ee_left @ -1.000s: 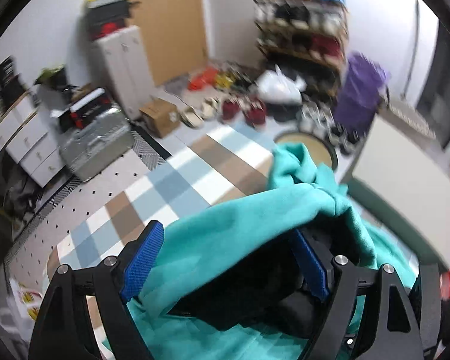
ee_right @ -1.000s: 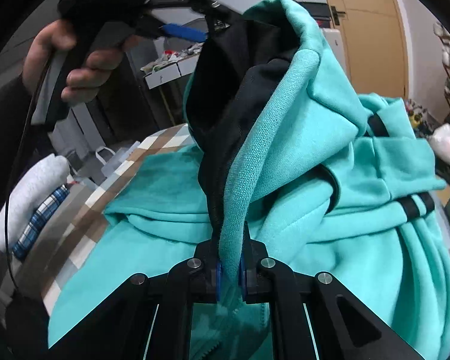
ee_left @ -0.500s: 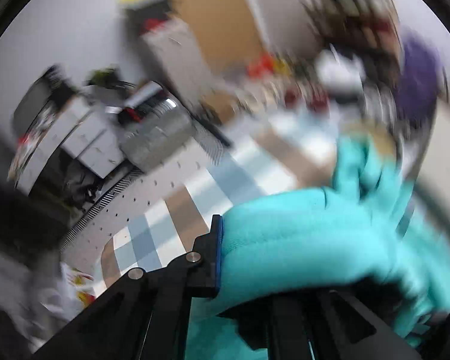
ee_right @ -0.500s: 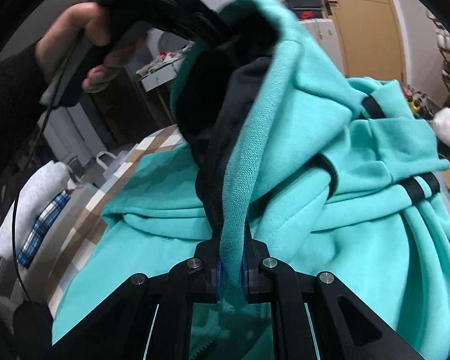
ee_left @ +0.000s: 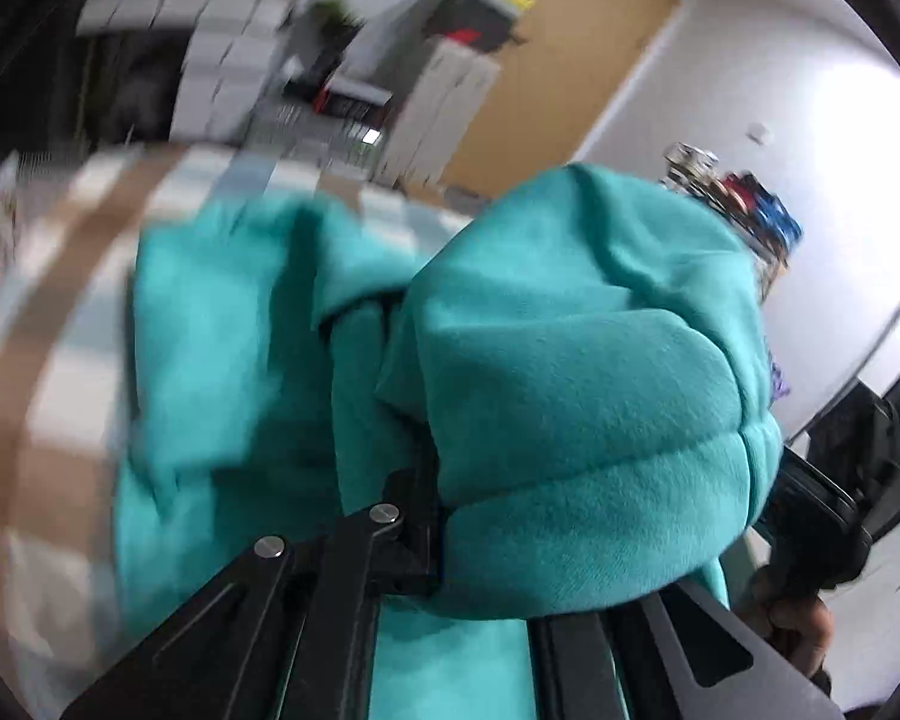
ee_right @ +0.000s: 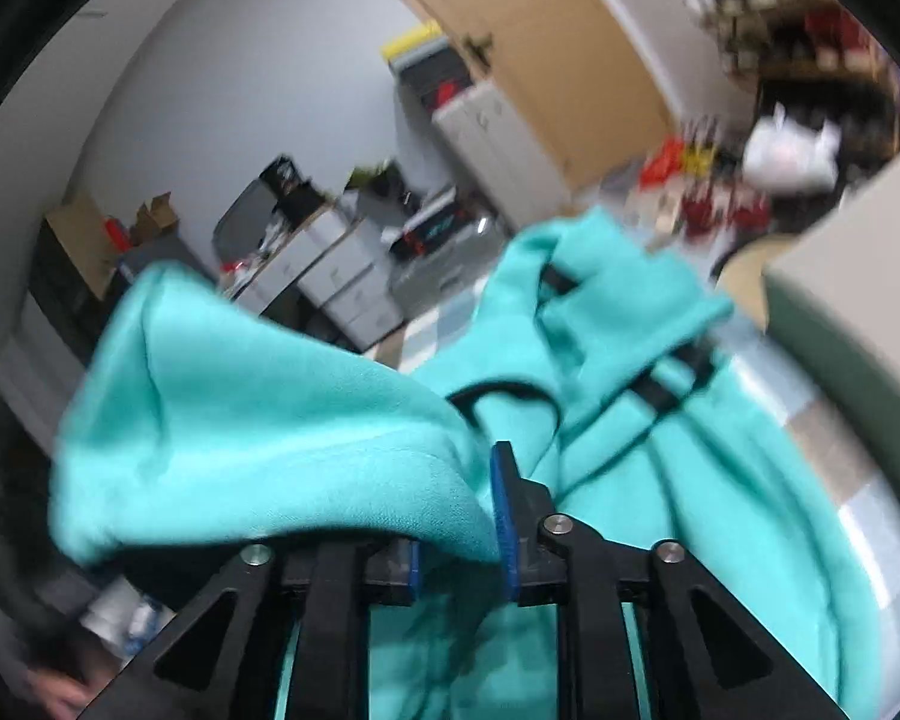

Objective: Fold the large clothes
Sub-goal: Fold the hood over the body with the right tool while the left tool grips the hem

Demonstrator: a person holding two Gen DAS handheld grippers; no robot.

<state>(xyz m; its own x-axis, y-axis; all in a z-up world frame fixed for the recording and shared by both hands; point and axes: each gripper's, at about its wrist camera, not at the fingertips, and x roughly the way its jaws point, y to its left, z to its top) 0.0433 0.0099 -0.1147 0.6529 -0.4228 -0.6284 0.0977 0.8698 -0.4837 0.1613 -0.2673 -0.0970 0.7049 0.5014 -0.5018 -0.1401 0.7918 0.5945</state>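
Left wrist view, blurred: left gripper (ee_left: 486, 546) angled upward and tilted, thick roll of teal hoodie (ee_left: 576, 396) bulging over its black fingers (ee_left: 402, 540); jaws buried in the fabric, so cannot tell how far apart. More of the hoodie spilling left and below the roll onto a checked brown, white and pale blue cloth (ee_left: 42, 324). Lower right of the roll, a hand (ee_left: 792, 630) wrapped round a black gripper handle. Above the roll, white cabinet (ee_left: 444, 90) and tan door (ee_left: 570, 60)

Right wrist view: right gripper (ee_right: 459, 546) pointing forward and slightly up, blue pads (ee_right: 504, 528) parted with a fold of the hoodie (ee_right: 282, 438) draped between them, not pinched. Only here: black bands on the hoodie sleeves, beyond and right of the pads. Rest of the garment lying rumpled on the checked cloth (ee_right: 858, 480), to the right of the gripper. Behind the hoodie, grey drawer units (ee_right: 342, 276), white cabinet (ee_right: 498, 144), tan door (ee_right: 540, 30)
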